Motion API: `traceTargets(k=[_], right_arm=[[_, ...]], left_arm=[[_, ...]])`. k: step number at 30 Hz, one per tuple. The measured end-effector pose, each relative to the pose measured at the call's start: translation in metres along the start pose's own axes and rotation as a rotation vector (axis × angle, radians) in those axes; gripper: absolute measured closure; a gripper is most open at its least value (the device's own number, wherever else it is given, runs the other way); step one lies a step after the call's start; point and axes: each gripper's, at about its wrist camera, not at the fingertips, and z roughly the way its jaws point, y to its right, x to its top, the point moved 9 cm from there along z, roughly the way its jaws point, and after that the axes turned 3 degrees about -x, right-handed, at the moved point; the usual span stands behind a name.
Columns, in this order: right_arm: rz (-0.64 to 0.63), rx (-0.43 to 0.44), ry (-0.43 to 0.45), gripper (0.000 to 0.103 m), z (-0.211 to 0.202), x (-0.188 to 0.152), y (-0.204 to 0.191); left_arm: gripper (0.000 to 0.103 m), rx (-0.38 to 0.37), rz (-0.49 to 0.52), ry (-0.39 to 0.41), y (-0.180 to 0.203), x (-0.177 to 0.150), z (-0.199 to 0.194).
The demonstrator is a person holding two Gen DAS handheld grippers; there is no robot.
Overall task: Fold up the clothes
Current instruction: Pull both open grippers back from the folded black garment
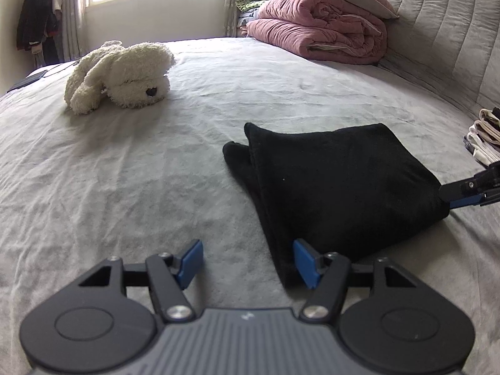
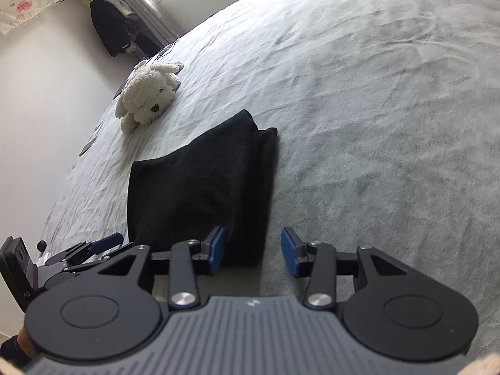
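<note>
A: Where is the cloth (image 1: 340, 181) sitting?

B: It is lying folded on the grey bed (image 1: 140, 187), between the two tools, well apart from the plush dog (image 1: 122, 76) and the pink quilt (image 1: 318, 31) by the headboard.

A: How is the left gripper (image 1: 248, 262) standing?

B: Its jaws are gaping wide with nothing gripped; one blue pad is lying just over the cloth's near corner.

A: And the right gripper (image 2: 253, 250)?

B: It is hanging part open at the cloth's other corner, pads pressing on nothing.
</note>
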Motion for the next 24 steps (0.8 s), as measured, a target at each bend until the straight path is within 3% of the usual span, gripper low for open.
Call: traceTargets(k=[7, 13, 19, 24], right_arm=[[0.171, 0.097, -0.063, 0.056, 0.0, -0.012, 0.002], [0.288, 0.161, -0.063, 0.053, 0.004, -0.018, 0.0], [0.376, 0.18, -0.013, 0.053, 0.007, -0.02, 0.0], [0.405, 0.189, 0.016, 0.053, 0.007, -0.017, 0.0]], left_arm=[[0.038, -0.049, -0.087, 0.021, -0.006, 0.008, -0.012], [0.038, -0.288, -0.436, -0.01, -0.013, 0.003, -0.02], [0.037, -0.382, -0.677, -0.074, -0.02, -0.014, -0.01], [0.036, -0.453, -0.773, -0.102, -0.004, -0.022, -0.011]])
